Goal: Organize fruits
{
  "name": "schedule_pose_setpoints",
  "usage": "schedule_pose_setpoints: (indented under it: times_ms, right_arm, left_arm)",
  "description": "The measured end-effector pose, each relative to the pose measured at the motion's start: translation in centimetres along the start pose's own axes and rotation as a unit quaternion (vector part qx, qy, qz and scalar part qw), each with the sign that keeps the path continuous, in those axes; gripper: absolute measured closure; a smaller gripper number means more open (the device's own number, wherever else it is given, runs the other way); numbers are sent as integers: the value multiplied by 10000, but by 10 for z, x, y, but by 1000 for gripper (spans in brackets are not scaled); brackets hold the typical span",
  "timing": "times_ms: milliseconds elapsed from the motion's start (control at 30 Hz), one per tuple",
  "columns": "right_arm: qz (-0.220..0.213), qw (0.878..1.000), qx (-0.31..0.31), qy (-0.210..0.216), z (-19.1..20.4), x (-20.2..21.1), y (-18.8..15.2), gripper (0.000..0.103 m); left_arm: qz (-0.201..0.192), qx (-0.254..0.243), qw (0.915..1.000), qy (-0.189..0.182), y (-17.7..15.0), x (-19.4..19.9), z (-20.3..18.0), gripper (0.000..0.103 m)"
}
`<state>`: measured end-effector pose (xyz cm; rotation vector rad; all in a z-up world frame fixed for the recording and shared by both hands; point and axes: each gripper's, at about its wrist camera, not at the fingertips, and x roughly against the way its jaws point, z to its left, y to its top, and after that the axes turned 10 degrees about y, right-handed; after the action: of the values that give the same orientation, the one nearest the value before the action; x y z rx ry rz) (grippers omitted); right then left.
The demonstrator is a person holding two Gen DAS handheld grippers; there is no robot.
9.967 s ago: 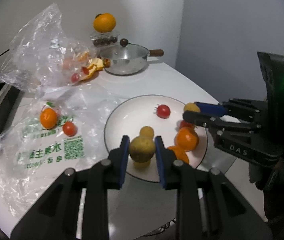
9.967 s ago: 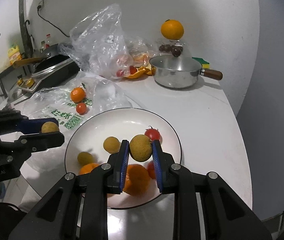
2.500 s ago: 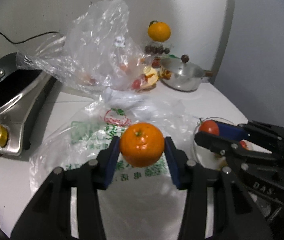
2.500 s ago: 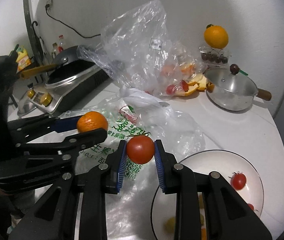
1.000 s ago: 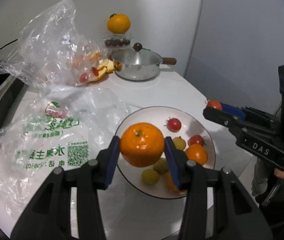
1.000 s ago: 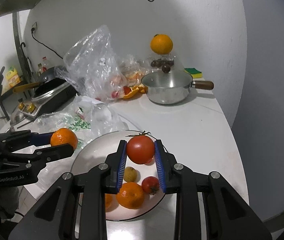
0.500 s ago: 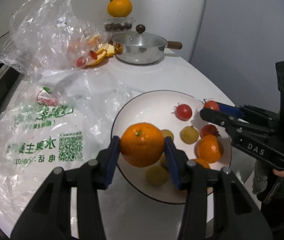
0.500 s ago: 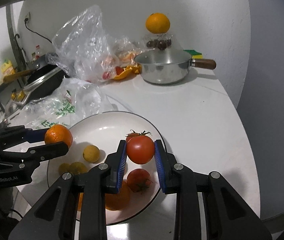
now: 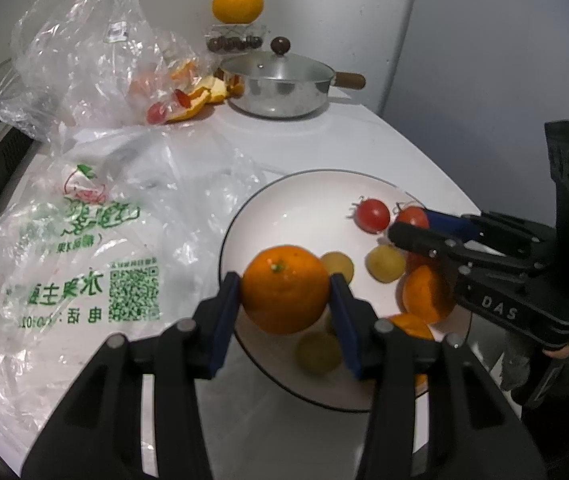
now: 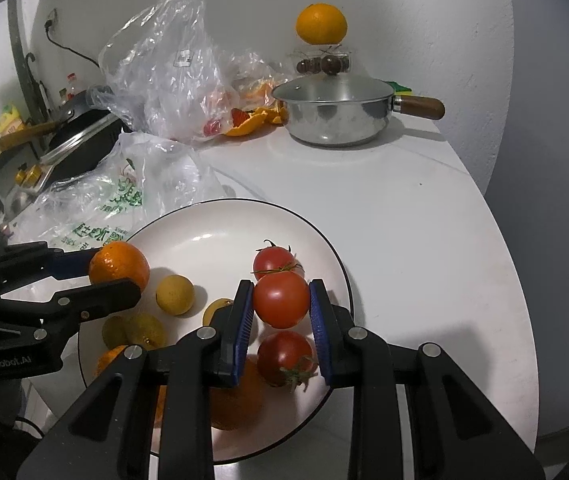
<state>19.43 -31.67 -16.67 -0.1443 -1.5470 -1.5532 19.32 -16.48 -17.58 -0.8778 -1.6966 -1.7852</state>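
Observation:
My left gripper [image 9: 285, 295] is shut on an orange mandarin [image 9: 284, 288] and holds it just over the near left part of the white plate [image 9: 292, 200]. My right gripper [image 10: 281, 300] is shut on a red tomato [image 10: 280, 299] above the plate's right side [image 10: 212, 224]. On the plate lie two tomatoes [image 10: 274, 260], several small yellow fruits [image 10: 174, 294] and mandarins [image 9: 424, 294]. The left gripper with its mandarin [image 10: 118, 266] shows at the left of the right wrist view; the right gripper [image 9: 412, 224] shows at the right of the left wrist view.
A printed plastic bag [image 9: 84, 264] lies left of the plate. A crumpled clear bag with peel and fruit [image 9: 124, 68] stands behind it. A lidded steel pot [image 10: 332, 114] with a wooden handle sits at the back, an orange [image 10: 320, 24] above it. A stove [image 10: 72, 140] is far left.
Both grippers have come lower and closer over the plate, each still holding its fruit. The right gripper's tomato now hangs beside the tomatoes lying on the plate.

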Motion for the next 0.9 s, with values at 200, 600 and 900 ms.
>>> schedule_pose_setpoints:
  times_ms: [200, 600, 900]
  right_arm:
    - [43, 9999, 2, -109, 3, 0, 1, 72]
    - [-114, 9995, 101, -274, 23, 16, 6, 65]
    - [-359, 9985, 272, -311, 51, 40, 11, 65]
  left_arm:
    - [-144, 77, 9998, -70, 0, 11, 3, 53]
    - [-488, 133, 9987, -72, -4, 45, 16, 52]
    - [-859, 239, 9960, 16, -12, 80, 30, 47]
